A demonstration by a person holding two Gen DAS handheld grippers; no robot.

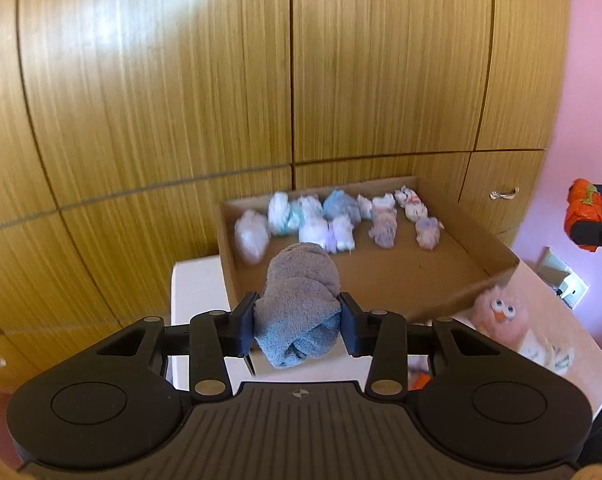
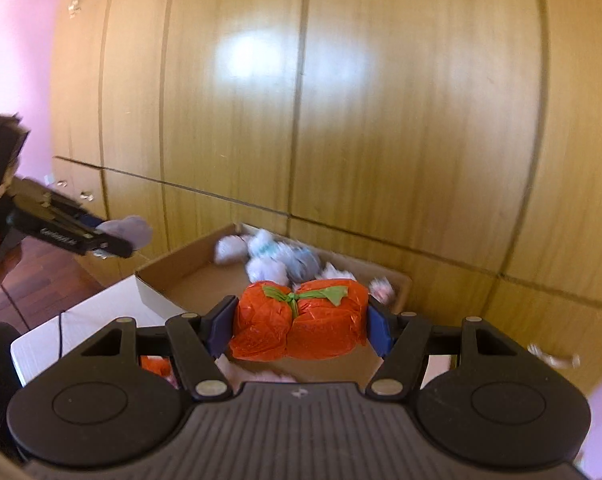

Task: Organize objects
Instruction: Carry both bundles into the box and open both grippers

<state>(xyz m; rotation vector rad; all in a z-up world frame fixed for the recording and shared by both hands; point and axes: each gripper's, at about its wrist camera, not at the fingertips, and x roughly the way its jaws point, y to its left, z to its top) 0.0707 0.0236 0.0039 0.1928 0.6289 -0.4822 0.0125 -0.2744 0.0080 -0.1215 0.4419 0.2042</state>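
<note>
My left gripper (image 1: 297, 322) is shut on a rolled grey-blue sock bundle (image 1: 299, 304) and holds it in the air in front of a shallow cardboard box (image 1: 441, 268). Several pale rolled sock bundles (image 1: 333, 220) lie in rows at the box's far end. My right gripper (image 2: 301, 330) is shut on an orange bundle with green trim (image 2: 301, 324), held above the box's near edge (image 2: 161, 268). The left gripper with its sock (image 2: 131, 230) shows at the left of the right wrist view. The orange bundle (image 1: 585, 208) shows at the right edge of the left wrist view.
The box sits on a white table (image 1: 197, 280) in front of wooden wardrobe doors (image 1: 181, 80). A pink fluffy toy with eyes (image 1: 501, 316) lies on the table right of the box. More small items lie near it. A pink wall (image 1: 589, 100) is at right.
</note>
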